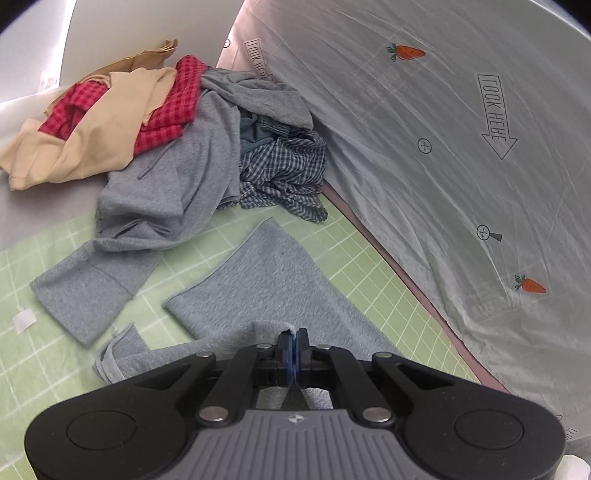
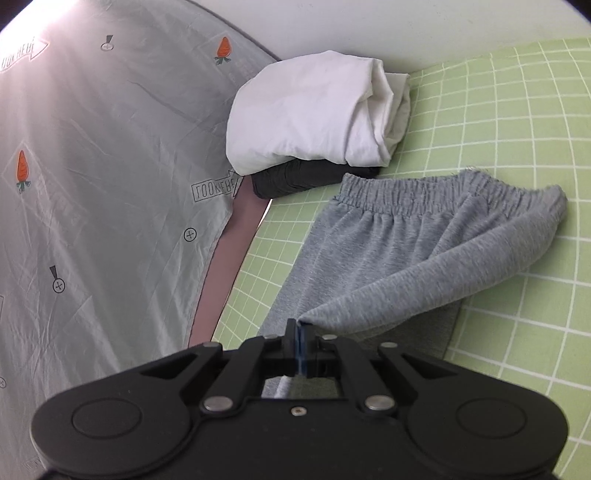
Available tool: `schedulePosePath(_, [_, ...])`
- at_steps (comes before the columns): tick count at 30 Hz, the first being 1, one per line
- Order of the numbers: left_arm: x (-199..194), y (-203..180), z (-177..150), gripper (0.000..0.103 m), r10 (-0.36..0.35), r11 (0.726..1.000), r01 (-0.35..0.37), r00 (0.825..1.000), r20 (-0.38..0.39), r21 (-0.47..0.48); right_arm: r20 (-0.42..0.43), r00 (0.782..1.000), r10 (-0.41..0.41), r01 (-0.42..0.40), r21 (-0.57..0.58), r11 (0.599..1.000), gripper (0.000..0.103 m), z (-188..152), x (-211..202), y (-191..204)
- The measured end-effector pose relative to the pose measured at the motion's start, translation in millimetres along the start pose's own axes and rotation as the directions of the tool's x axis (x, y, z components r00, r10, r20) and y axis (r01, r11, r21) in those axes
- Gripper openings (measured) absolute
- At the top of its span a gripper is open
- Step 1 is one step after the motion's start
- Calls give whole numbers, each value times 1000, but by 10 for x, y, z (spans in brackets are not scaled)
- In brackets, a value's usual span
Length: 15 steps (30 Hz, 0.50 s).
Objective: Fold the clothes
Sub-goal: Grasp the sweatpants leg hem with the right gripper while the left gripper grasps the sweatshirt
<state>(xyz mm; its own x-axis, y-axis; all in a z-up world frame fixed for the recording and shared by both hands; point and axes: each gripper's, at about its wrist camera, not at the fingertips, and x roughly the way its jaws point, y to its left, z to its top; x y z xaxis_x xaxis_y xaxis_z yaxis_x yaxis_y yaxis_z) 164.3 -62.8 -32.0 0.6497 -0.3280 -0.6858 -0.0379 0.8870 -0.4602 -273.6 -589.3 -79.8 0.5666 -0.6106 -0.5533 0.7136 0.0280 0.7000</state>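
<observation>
Softly fleecy grey sweatpants (image 2: 388,254), pinched.

We note a green mat (image 2: 498,155) ruled with a white grid as the work surface. A pale grey sheet (image 1: 443,147), printed with carrots, crosshair marks and "LOOK HERE" arrows, borders it. Beyond stands a plain white wall (image 2: 406,26). Bright light washes the far corners.
</observation>
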Motion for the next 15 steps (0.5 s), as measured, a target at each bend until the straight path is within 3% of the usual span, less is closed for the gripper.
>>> schedulePosePath(5, [635,-557,339,1,-47,996,44,998,29,82,-13,1000,-9,7,-135,991,1,114,530,470])
schedulePosePath(8, [1130,-1003,511,15,-44,986,30,996,80,161,-49,999,3,-13,-197,980,2,264,1097,739])
schedulePosePath(10, [1313,-1186,542,26,-47,978,33,997,66,204,-75,997,15,-32,-244,969,14,327,1498,934])
schedulePosePath(11, [1306,-1214,497,35,-45,975,29,997,68,221,-93,996,-15,-9,-255,967,39,340,1652,1017])
schedulePosePath(12, [1299,-1241,452,47,-42,971,24,997,70,237,-98,995,-30,3,-269,963,50,304,1698,1063])
schedulePosePath(14, [1256,-1162,305,66,-11,968,-3,998,58,251,-98,995,-37,5,-308,952,52,188,1683,1101])
schedulePosePath(15, [1235,-1070,217,69,17,968,-26,999,39,249,-96,994,-52,18,-333,943,59,105,1617,1069])
